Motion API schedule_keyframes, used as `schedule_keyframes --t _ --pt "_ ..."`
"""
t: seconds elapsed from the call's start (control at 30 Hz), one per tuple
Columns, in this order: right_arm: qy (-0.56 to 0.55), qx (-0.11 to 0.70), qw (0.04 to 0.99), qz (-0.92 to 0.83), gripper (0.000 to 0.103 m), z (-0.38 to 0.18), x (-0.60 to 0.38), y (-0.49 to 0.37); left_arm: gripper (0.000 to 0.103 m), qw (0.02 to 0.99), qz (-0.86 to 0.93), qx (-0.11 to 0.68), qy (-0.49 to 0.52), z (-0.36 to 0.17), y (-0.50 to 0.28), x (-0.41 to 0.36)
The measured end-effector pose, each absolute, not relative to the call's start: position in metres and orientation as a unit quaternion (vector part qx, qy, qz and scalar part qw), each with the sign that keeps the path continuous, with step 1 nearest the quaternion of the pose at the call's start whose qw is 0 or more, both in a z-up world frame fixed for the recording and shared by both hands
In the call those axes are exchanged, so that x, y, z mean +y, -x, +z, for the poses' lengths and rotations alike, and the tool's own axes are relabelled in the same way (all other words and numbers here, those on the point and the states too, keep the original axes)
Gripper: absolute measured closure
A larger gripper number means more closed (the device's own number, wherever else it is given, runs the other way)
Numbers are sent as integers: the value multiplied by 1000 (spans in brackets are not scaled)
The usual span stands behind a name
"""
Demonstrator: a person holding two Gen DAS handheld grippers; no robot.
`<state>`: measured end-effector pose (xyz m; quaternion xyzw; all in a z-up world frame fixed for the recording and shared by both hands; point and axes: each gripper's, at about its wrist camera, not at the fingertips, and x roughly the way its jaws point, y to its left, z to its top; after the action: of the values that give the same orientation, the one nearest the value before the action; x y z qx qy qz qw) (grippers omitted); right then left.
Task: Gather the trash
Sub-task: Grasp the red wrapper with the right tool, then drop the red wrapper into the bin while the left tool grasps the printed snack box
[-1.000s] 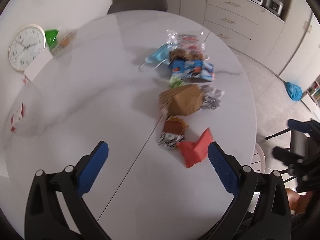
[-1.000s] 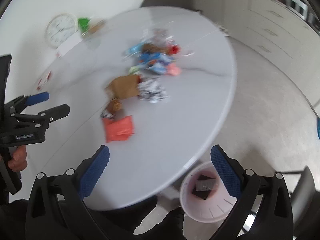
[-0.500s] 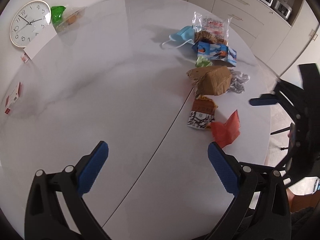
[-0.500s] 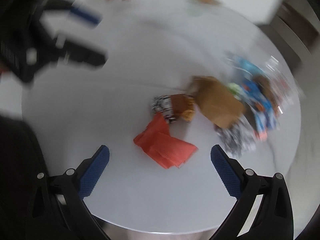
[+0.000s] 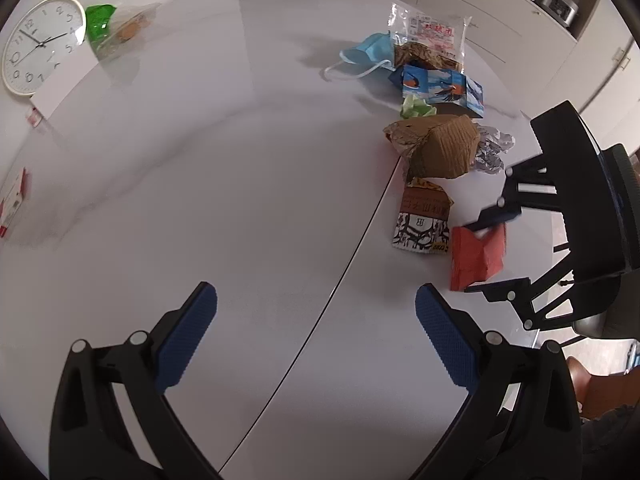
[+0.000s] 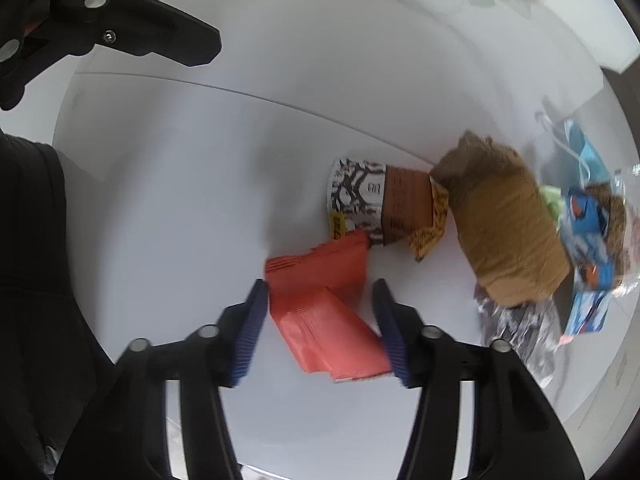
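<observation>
A folded red paper (image 6: pixel 320 304) lies on the white table near its edge; it also shows in the left wrist view (image 5: pixel 476 256). My right gripper (image 6: pixel 320 292) is down around it, a blue finger on each side, jaws still partly apart. It shows from outside in the left wrist view (image 5: pixel 496 252). Beyond the red paper lie a brown and black-white wrapper (image 6: pixel 380 208), a crumpled brown cardboard box (image 6: pixel 504 220), foil (image 6: pixel 516 328), a blue carton (image 5: pixel 440 88), a face mask (image 5: pixel 368 52) and a snack bag (image 5: pixel 432 40). My left gripper (image 5: pixel 316 324) is open and empty above bare table.
A wall clock (image 5: pixel 38 44) lies at the table's far left beside a clear bag with green contents (image 5: pixel 116 28). A small red and white packet (image 5: pixel 12 208) sits at the left edge. Kitchen cabinets (image 5: pixel 500 12) stand behind the table.
My right gripper has swung in over the table, dropped onto the red paper and narrowed around it. My left gripper has drawn back slightly and stayed open.
</observation>
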<state>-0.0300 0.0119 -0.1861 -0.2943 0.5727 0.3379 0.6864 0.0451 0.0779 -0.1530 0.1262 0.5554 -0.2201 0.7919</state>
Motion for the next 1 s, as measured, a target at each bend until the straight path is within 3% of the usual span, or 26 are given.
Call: schedule_keyframes --t 0.43,0.67,0.77,0.83,1.0 --pt "9 565 805 179 58 -140 -84 58 13 764 -290 554 -157 -186 -56 -2" --pt "-112 526 838 93 57 -121 -133 93 31 751 -293 566 -175 -206 -66 -35" --pt "-141 516 842 76 57 -114 -150 97 41 752 -287 565 -182 -211 -67 -40" --pt "-157 510 843 71 57 -112 -150 100 54 754 -288 562 -180 -209 -67 -41" --pt "-173 504 844 61 57 -115 -157 107 68 758 -282 564 -168 -205 -69 -37"
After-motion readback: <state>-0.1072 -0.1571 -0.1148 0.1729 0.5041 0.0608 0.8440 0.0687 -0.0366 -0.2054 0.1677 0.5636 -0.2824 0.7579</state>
